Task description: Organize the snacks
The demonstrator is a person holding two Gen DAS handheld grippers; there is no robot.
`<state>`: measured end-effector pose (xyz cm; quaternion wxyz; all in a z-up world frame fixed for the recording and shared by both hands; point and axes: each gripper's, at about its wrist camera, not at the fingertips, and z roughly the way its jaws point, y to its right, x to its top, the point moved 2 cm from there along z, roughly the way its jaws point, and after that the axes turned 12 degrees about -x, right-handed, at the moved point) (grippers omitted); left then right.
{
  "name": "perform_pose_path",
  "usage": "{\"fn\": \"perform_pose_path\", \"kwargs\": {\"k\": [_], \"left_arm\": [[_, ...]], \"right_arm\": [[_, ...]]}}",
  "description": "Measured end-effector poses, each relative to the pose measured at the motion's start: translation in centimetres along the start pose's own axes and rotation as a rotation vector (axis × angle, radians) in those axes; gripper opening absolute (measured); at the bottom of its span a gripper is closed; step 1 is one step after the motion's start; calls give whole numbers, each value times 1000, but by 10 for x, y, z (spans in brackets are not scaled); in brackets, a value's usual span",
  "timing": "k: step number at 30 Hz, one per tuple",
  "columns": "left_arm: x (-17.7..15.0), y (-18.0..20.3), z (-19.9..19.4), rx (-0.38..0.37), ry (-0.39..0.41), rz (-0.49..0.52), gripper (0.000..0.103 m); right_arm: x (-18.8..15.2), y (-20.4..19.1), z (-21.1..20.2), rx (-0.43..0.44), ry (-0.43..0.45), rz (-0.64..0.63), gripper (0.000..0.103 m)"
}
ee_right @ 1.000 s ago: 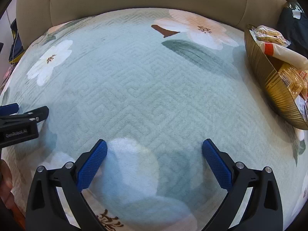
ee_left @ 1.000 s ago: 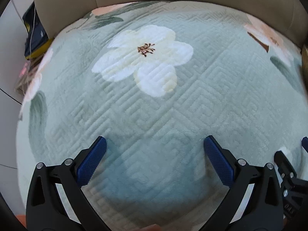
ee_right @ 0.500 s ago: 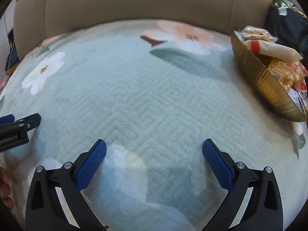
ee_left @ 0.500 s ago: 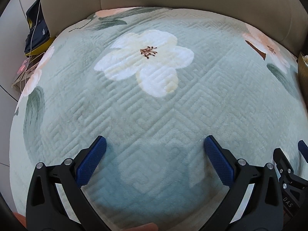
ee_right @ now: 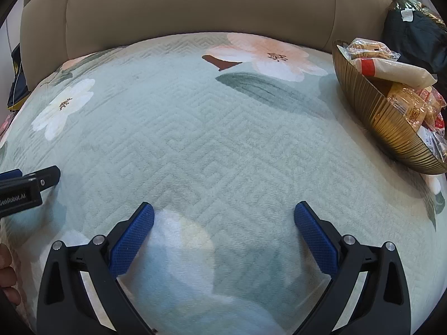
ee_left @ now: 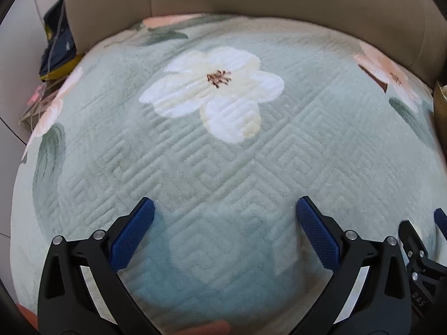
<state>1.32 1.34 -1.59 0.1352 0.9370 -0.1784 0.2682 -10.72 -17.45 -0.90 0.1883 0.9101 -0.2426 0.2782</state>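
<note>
A ribbed gold bowl (ee_right: 371, 111) stands at the right on a pale green flowered blanket (ee_right: 195, 139). It holds several wrapped snacks: a long cream packet with a red band (ee_right: 394, 71), a clear bag of biscuits (ee_right: 366, 48) and orange packets (ee_right: 410, 106). My right gripper (ee_right: 223, 212) hangs open over bare blanket, well left of the bowl, nothing between its fingers. My left gripper (ee_left: 223, 206) is open too, over blanket below a white flower (ee_left: 215, 95). A sliver of the bowl's edge (ee_left: 440, 100) shows at the far right of the left wrist view.
A beige sofa backrest (ee_right: 195, 8) runs behind the blanket. A dark bag (ee_right: 413, 28) sits behind the bowl. Dark blue and yellow items (ee_left: 56, 53) lie off the blanket's left edge. Each gripper's side shows in the other's view, as does a hand (ee_right: 8, 276).
Both views have tilted upward a little, showing more of the backrest. The bowl sits lower and fuller in the right wrist view. Both grippers stayed open.
</note>
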Motion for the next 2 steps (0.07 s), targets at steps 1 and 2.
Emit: {"fn": "perform_pose_path", "kwargs": {"k": [1,2], "left_arm": [[-1,0,0,5,22,-1,100],[-3,1,-1,15,46,-1,100]], "right_arm": [[0,0,0,3,4,-1,98],[0,0,0,5,8,-6,98]]}}
